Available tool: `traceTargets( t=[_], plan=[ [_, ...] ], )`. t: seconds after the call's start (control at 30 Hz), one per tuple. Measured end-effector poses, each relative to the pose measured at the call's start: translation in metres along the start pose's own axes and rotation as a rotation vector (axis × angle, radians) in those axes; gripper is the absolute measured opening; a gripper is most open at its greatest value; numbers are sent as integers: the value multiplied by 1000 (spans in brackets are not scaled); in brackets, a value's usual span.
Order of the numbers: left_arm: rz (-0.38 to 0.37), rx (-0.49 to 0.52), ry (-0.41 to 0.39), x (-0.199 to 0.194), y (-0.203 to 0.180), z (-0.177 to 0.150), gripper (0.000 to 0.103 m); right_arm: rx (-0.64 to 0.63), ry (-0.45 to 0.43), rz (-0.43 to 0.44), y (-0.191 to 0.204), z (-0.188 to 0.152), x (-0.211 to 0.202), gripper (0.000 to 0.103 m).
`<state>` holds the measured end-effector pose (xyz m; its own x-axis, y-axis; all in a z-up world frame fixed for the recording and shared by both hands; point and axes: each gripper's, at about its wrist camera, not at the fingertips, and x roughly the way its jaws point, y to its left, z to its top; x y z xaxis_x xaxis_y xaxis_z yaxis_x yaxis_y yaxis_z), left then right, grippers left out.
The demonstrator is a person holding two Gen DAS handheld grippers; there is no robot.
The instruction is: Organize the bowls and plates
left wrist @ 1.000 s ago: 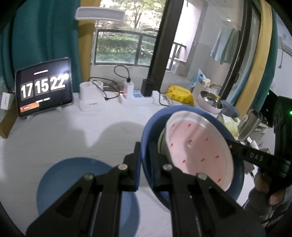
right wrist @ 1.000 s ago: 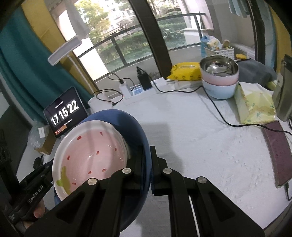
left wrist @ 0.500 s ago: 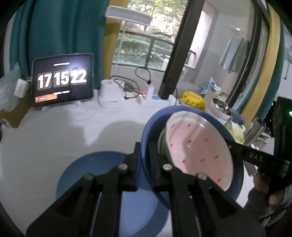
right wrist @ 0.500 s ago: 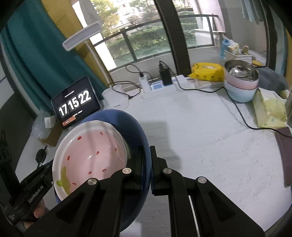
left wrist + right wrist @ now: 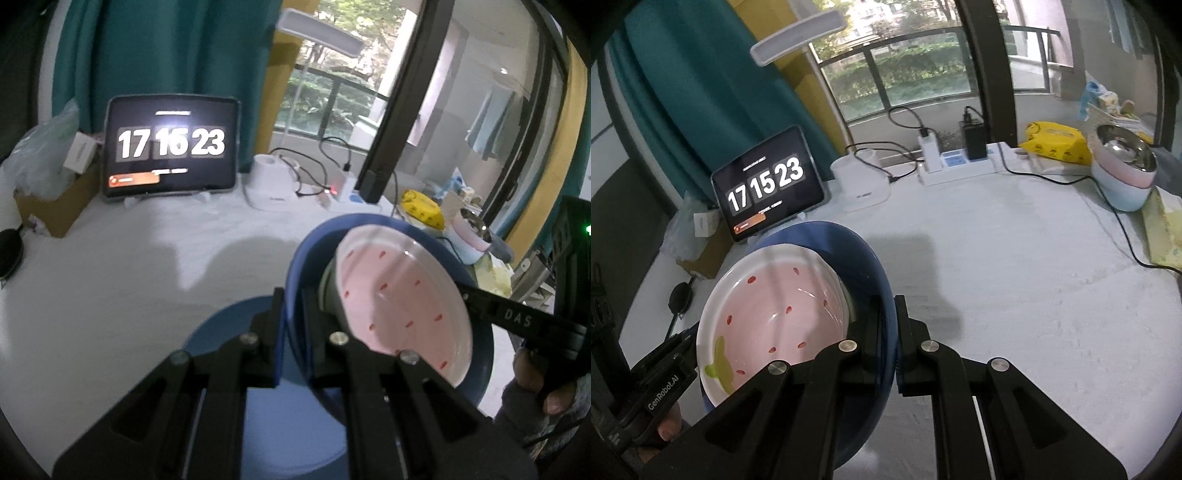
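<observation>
Both grippers are closed tight on the rim of the same blue bowl (image 5: 295, 258). The left gripper (image 5: 293, 325) pinches it on one side, and the right gripper (image 5: 888, 332) pinches the opposite side. A pink bowl (image 5: 775, 314) with small red marks sits nested inside the blue one, so the two bowls are carried together, lifted off the white table (image 5: 1015, 277).

Compared with one second ago, the view has slid across the table. The tablet (image 5: 170, 147) with the clock is now larger and stands at about 10 o'clock from the bowls in the left wrist view. The blue plate (image 5: 229, 325) that lies flat on the table was at 8 o'clock from the bowls before; now it lies directly below them, at 6 o'clock, partly hidden by the fingers. The grip on the rim has not changed, and the pink bowl keeps its same place inside.

I think this means the carrying step is almost finished and the pair is lined up over the plate. The next move probably is to lower the bowls onto it. The stack of other bowls (image 5: 1123, 173) stays far away at 2 o'clock in the right wrist view.
</observation>
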<state>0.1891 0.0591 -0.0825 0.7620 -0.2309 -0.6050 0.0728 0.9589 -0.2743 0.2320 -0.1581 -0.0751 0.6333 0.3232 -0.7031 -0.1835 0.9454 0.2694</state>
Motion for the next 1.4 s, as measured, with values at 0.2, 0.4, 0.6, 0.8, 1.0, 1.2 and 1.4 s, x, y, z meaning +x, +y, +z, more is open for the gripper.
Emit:
traceTargets(
  t=[0.2,0.4,0.6,0.8,1.0,1.2,1.4],
  plan=[
    [24,-30,14,1,23,-4,6,-15,31,15,17,-3,19,8],
    [38,-47,28,5,38,-6,6,-23,58,25,28,-5,34,8],
    [40,-56,40,8,44,-7,6,-17,79,31,30,-6,43,8],
    [52,-44,40,9,44,-7,8,-15,89,32,29,-6,48,9],
    [106,-23,17,9,43,-7,12,-30,93,23,29,-8,52,10],
    [142,-30,4,6,43,-9,14,-49,84,1,28,-10,49,21],
    [178,-38,-34,-7,43,-10,22,-64,52,-24,26,-10,40,33]
  ],
)
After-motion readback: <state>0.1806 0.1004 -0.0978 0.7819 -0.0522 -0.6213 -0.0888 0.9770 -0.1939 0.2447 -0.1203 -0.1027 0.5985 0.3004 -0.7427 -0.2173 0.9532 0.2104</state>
